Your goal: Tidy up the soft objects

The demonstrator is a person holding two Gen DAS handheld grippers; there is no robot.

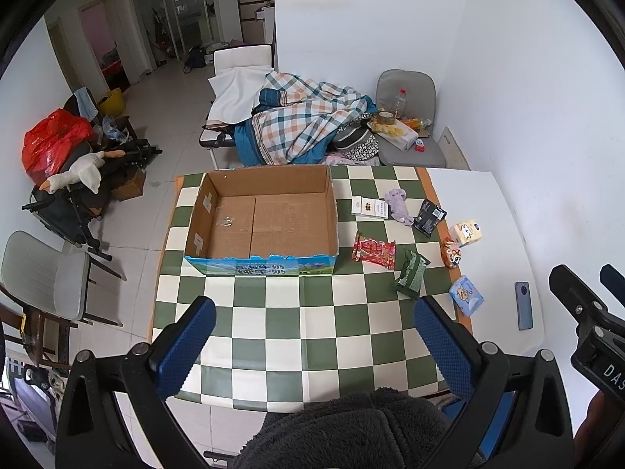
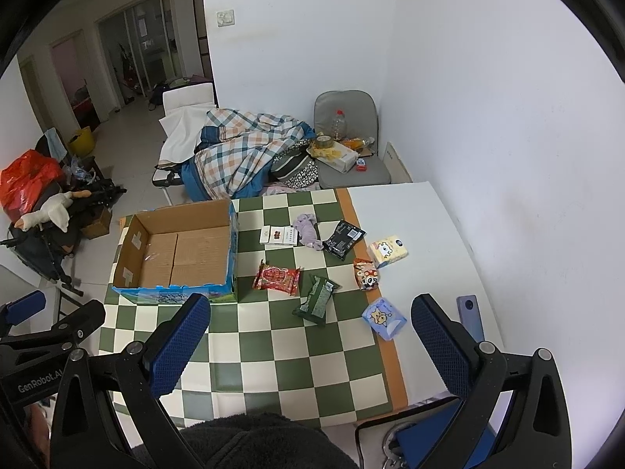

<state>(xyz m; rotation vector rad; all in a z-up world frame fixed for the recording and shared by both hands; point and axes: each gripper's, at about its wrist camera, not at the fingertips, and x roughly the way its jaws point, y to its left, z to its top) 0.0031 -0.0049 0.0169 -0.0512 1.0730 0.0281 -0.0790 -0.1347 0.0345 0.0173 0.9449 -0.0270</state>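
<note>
An empty cardboard box (image 1: 269,222) (image 2: 179,250) stands on the green-and-white checked table (image 1: 297,324). Right of it lie soft packs: a red pack (image 1: 374,251) (image 2: 276,278), a green pack (image 1: 411,273) (image 2: 317,300), a black pack (image 1: 429,217) (image 2: 343,239), a blue tissue pack (image 1: 465,295) (image 2: 384,319), a yellow tissue pack (image 1: 465,232) (image 2: 388,251), a small orange pack (image 1: 450,252) (image 2: 365,273), a lilac cloth (image 1: 399,204) (image 2: 308,230) and a white flat box (image 1: 370,208) (image 2: 279,236). My left gripper (image 1: 312,340) is open and empty above the table's near edge. My right gripper (image 2: 312,340) is open and empty, near the blue pack.
A grey phone (image 1: 523,305) (image 2: 468,315) lies on the white board (image 1: 488,211) at the table's right. A wall is close on the right. Behind the table are a checked quilt (image 1: 308,121) and a cluttered grey chair (image 1: 410,133). Chairs and bags stand on the floor at left.
</note>
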